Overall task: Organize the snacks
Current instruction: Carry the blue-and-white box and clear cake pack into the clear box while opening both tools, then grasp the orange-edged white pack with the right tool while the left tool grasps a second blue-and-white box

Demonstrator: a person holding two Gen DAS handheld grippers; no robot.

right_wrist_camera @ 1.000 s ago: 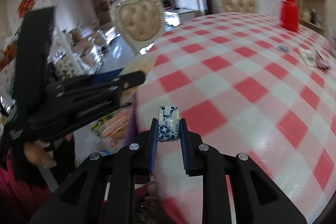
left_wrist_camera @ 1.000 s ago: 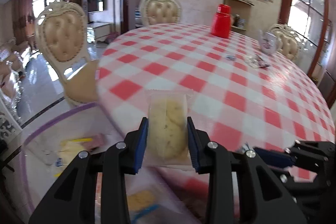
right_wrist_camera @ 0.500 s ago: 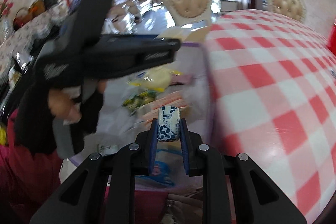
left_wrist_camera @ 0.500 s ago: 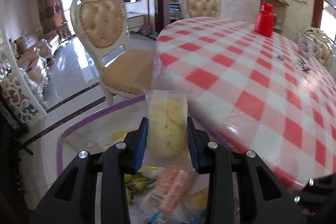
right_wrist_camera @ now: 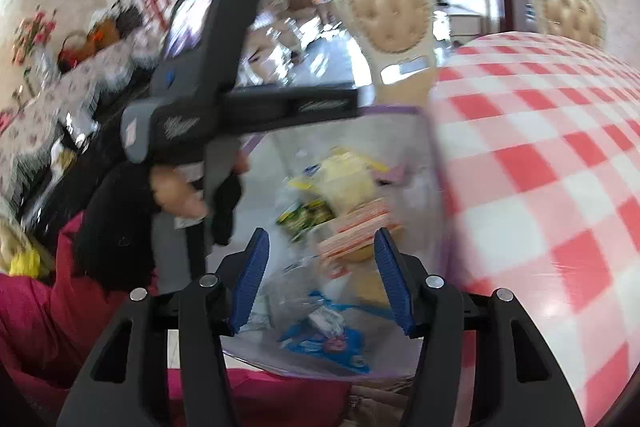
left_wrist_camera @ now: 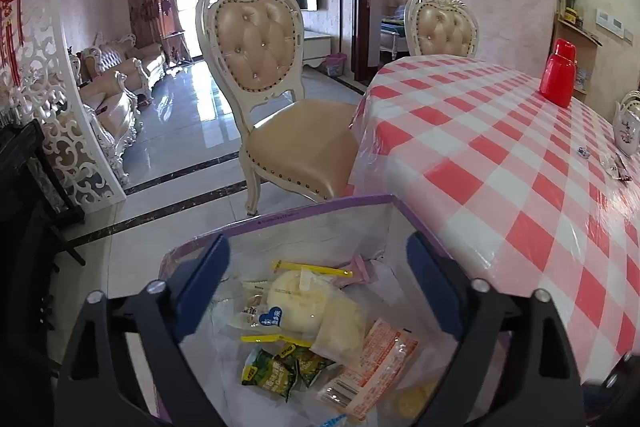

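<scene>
Both grippers, left (left_wrist_camera: 316, 283) and right (right_wrist_camera: 318, 279), have just spread their jaws over the purple-rimmed clear plastic bag (left_wrist_camera: 320, 207) left of the checked table (left_wrist_camera: 520, 147); the pale wrapped bun (left_wrist_camera: 340, 323) lies inside (both drops apparently done).

Glossy plastic tablecloth (left_wrist_camera: 500, 163), clear plastic bag (left_wrist_camera: 320, 227), shiny tiled floor (left_wrist_camera: 180, 131)

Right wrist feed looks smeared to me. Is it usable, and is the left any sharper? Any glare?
Right wrist view: motion blur throughout, so the snacks in the bag are smeared, only the right gripper itself is crisp. Left wrist view: sharp, packets in the bag are readable; window glare on the floor tiles, fisheye bending at the edges.
</scene>
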